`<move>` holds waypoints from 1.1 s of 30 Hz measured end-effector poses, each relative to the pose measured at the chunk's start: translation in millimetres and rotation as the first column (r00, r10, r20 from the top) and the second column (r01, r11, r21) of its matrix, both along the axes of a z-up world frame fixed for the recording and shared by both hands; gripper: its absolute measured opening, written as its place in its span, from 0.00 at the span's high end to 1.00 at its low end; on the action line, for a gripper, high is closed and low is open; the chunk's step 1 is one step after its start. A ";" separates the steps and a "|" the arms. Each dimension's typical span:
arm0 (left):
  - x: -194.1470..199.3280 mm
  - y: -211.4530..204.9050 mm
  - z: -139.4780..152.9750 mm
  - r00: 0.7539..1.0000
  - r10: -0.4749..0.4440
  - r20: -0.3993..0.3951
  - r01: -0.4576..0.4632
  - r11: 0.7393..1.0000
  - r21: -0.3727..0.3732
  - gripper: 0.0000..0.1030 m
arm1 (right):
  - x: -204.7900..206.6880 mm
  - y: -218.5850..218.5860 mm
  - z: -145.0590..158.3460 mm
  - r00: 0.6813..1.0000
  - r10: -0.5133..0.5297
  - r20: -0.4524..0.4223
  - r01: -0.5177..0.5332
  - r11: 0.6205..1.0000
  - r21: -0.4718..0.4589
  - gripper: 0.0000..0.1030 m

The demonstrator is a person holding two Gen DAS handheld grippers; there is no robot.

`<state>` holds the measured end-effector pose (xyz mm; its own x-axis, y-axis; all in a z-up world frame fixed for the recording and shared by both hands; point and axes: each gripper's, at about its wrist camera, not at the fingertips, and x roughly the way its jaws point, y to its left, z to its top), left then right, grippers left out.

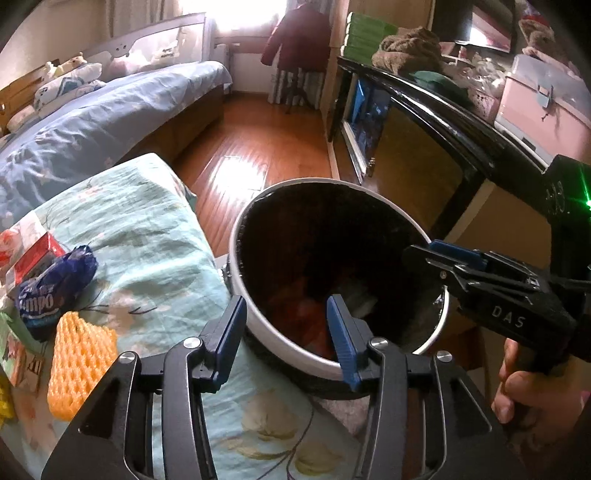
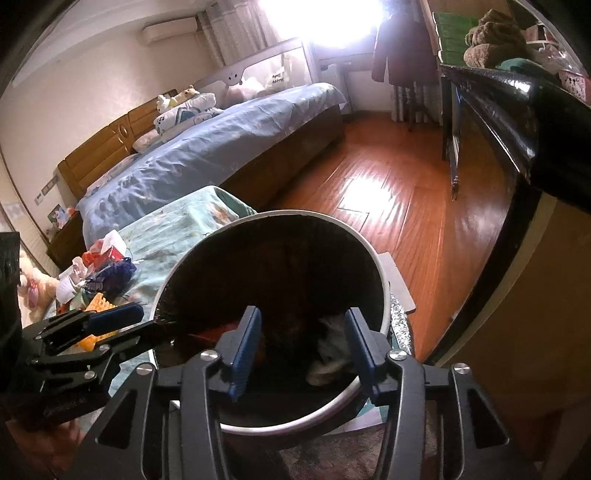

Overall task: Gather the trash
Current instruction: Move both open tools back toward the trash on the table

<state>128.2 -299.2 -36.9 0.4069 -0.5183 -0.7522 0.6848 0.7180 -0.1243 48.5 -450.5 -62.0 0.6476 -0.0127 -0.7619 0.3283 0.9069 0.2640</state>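
1. Writing: the side of the right gripper (image 1: 436,258), seen from the left wrist camera, carries the white letters "DAS". The crumpled dark-blue wrapper (image 1: 55,284) on the floral cloth shows large white letters, of which only "mpo" reads. Small print on the side of the left gripper (image 2: 122,325) in the right wrist view is too blurred to read.
2. Left gripper (image 1: 286,325): released, its blue pads apart with nothing between them, held over the near rim of the trash bin (image 1: 236,251).
3. Right gripper (image 2: 301,341): also released, pads apart and empty, poised above the bin's mouth.
4. The trash bin (image 2: 386,295) is a round white-rimmed pail with a dark liner, standing just beside the cloth-covered surface (image 1: 155,229). Inside lie orange-red scraps (image 1: 314,317) and a pale crumpled piece (image 2: 332,354).
5. Trash outside the bin: the blue wrapper, an orange foam net (image 1: 77,354) and a red carton (image 1: 37,254), all on the cloth to the left of the bin.
6. Only the left wrist view shows the hand (image 1: 532,391) gripping the right gripper's handle, a green light on that tool, and a pink case (image 1: 543,99) on the black cabinet.
7. Only the right wrist view shows the wooden headboard (image 2: 99,155), a wall-mounted air conditioner (image 2: 170,31) and a plush toy (image 2: 33,288) at far left.
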 end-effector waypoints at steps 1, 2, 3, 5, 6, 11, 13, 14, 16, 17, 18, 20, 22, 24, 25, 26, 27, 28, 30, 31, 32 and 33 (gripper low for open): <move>-0.3 2.8 -0.1 1.000 0.005 -0.002 -0.005 1.000 -0.005 0.56 | -0.7 0.1 0.6 1.000 -0.001 0.002 0.001 1.000 0.001 0.47; -0.4 6.1 -0.2 1.000 0.011 -0.003 -0.011 1.000 -0.010 0.55 | -1.3 0.6 0.9 1.000 -0.001 0.004 0.001 1.000 0.004 0.45; -1.3 10.5 -0.1 1.000 0.022 0.000 -0.022 1.000 -0.013 0.51 | -2.5 2.1 1.7 1.000 0.000 0.009 0.000 1.000 0.007 0.41; -5.3 23.6 0.4 0.999 0.047 0.012 -0.047 0.999 -0.025 0.44 | -4.2 5.7 3.5 1.000 0.003 0.017 -0.003 1.000 0.011 0.33; -6.5 28.1 0.6 0.998 0.054 0.016 -0.053 0.998 -0.029 0.42 | -5.1 8.2 4.5 1.000 0.005 0.026 -0.006 1.000 0.016 0.29; -14.4 62.6 3.7 0.990 0.136 0.042 -0.134 0.990 -0.049 0.32 | -8.2 27.7 10.5 0.998 0.020 0.067 -0.023 0.999 0.046 0.13; -16.2 79.7 4.6 0.984 0.175 0.045 -0.172 0.983 -0.060 0.31 | -8.9 37.5 13.1 0.996 0.036 0.079 -0.040 0.998 0.055 0.12; -17.1 84.5 4.9 0.981 0.187 0.044 -0.184 0.981 -0.065 0.31 | -8.9 41.4 14.2 0.996 0.043 0.081 -0.048 0.997 0.054 0.12; -18.7 104.2 5.4 0.973 0.227 0.044 -0.224 0.972 -0.075 0.31 | -8.3 52.7 17.1 0.994 0.066 0.088 -0.071 0.996 0.047 0.12; -19.6 109.1 5.8 0.970 0.238 0.045 -0.235 0.969 -0.078 0.31 | -7.8 60.6 19.3 0.992 0.082 0.096 -0.086 0.995 0.040 0.12; -20.7 118.8 6.3 0.965 0.259 0.047 -0.255 0.963 -0.084 0.30 | -6.9 67.3 21.2 0.990 0.095 0.101 -0.099 0.994 0.038 0.12; -22.0 133.3 6.9 0.956 0.287 0.054 -0.282 0.956 -0.085 0.29 | -5.0 79.6 24.1 0.987 0.117 0.113 -0.122 0.992 0.042 0.11; -23.2 151.3 6.1 0.944 0.325 0.060 -0.320 0.944 -0.086 0.28 | -2.8 92.9 25.9 0.983 0.138 0.118 -0.145 0.988 0.050 0.09; -23.4 167.9 4.4 0.931 0.360 0.062 -0.355 0.931 -0.083 0.28 | 2.0 106.8 25.2 0.977 0.174 0.119 -0.183 0.981 0.068 0.09; -22.4 176.5 2.5 0.926 0.371 0.060 -0.366 0.927 -0.080 0.28 | 3.9 112.9 23.7 0.975 0.189 0.118 -0.199 0.977 0.076 0.09; -21.5 182.0 1.4 0.921 0.385 0.059 -0.381 0.922 -0.077 0.28 | 4.6 118.5 22.7 0.973 0.197 0.118 -0.207 0.975 0.078 0.09; -20.8 191.3 -0.3 0.913 0.404 0.055 -0.400 0.913 -0.076 0.28 | 6.8 125.7 20.8 0.971 0.211 0.115 -0.221 0.972 0.080 0.09; -19.7 203.3 -2.7 0.902 0.429 0.048 -0.425 0.902 -0.078 0.28 | 9.5 133.0 18.7 0.968 0.226 0.108 -0.236 0.968 0.082 0.09; -18.2 217.9 -6.8 0.889 0.457 0.033 -0.454 0.888 -0.078 0.28 | 13.9 146.8 14.7 0.962 0.254 0.100 -0.264 0.960 0.091 0.09; -16.8 228.3 -9.3 0.878 0.478 0.021 -0.475 0.876 -0.081 0.28 | 14.9 153.5 13.0 0.959 0.264 0.100 -0.273 0.958 0.093 0.09; -16.1 232.7 -9.8 0.873 0.487 0.016 -0.484 0.871 -0.083 0.28 | 17.0 160.1 11.4 0.957 0.274 0.097 -0.283 0.954 0.095 0.09; -15.3 238.3 -11.1 0.866 0.499 0.012 -0.497 0.864 -0.083 0.28 | 18.9 165.6 9.7 0.954 0.284 0.095 -0.292 0.951 0.099 0.09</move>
<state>112.9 -60.9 -48.0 0.6490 -0.2942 -0.7016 0.2432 0.9540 -0.1751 67.5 -284.9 -52.3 0.6688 0.2649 -0.6946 0.0317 0.9233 0.3827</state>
